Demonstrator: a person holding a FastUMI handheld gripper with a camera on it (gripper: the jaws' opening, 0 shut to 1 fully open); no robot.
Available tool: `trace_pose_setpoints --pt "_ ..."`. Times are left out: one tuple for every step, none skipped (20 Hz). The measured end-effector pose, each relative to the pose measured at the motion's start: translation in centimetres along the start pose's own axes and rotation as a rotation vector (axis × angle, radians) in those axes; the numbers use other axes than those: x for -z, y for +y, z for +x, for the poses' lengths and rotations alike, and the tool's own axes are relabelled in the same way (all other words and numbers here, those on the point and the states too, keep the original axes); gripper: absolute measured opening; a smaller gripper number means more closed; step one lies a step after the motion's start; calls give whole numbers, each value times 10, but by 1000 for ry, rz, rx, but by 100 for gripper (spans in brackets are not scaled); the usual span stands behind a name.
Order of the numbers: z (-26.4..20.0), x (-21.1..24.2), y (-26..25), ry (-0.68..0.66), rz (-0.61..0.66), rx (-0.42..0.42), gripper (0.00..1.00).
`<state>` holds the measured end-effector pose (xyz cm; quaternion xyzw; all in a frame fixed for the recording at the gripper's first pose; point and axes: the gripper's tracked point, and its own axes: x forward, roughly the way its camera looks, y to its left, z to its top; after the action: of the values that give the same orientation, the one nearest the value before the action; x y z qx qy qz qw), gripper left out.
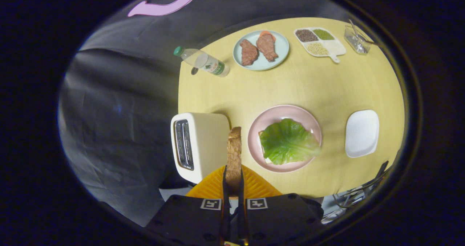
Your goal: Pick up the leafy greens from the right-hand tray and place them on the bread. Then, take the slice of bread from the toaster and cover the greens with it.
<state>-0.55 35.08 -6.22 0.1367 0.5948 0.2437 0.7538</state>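
Note:
My gripper is shut on a slice of brown bread, held edge-on and upright between both fingers, high above the table. Just left of the slice stands the white toaster with its two slots showing dark. Right of the slice lies the pink plate, and on it a leafy green covers a slice of bread whose pale corners peek out at the leaf's edges. The white tray to the right of the plate holds nothing.
At the far side of the yellow round table lie a plastic water bottle, a pale blue plate with two pieces of meat, a divided dish of grains and a clear container. Black cloth drapes beyond the table.

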Motion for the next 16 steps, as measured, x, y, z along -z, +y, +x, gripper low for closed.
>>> trace_pose_setpoints --pt "6 -1 -11 0 -13 -7 11" --pt "12 -3 -21 0 -33 -5 11" --pt "17 -6 -28 -17 -46 -6 11" --pt "24 -8 -34 -17 -57 -17 11" --pt "30 -7 -39 -13 -60 -29 11" --pt "37 -5 -43 -4 -63 -42 11" --pt "43 -2 -50 11 -66 -39 11" --pt "49 2 -58 30 -74 -26 11" --pt "53 6 -67 42 -89 -10 11" --pt "59 5 -73 43 -104 -2 11" --pt "63 3 -78 39 -111 3 11" --pt "67 1 -82 36 -111 7 12" --pt "69 -1 -86 34 -108 12 11" --pt "72 -2 -90 34 -107 20 11" --pt "74 -2 -93 38 -114 27 11" --pt "75 -4 -97 36 -131 35 11"
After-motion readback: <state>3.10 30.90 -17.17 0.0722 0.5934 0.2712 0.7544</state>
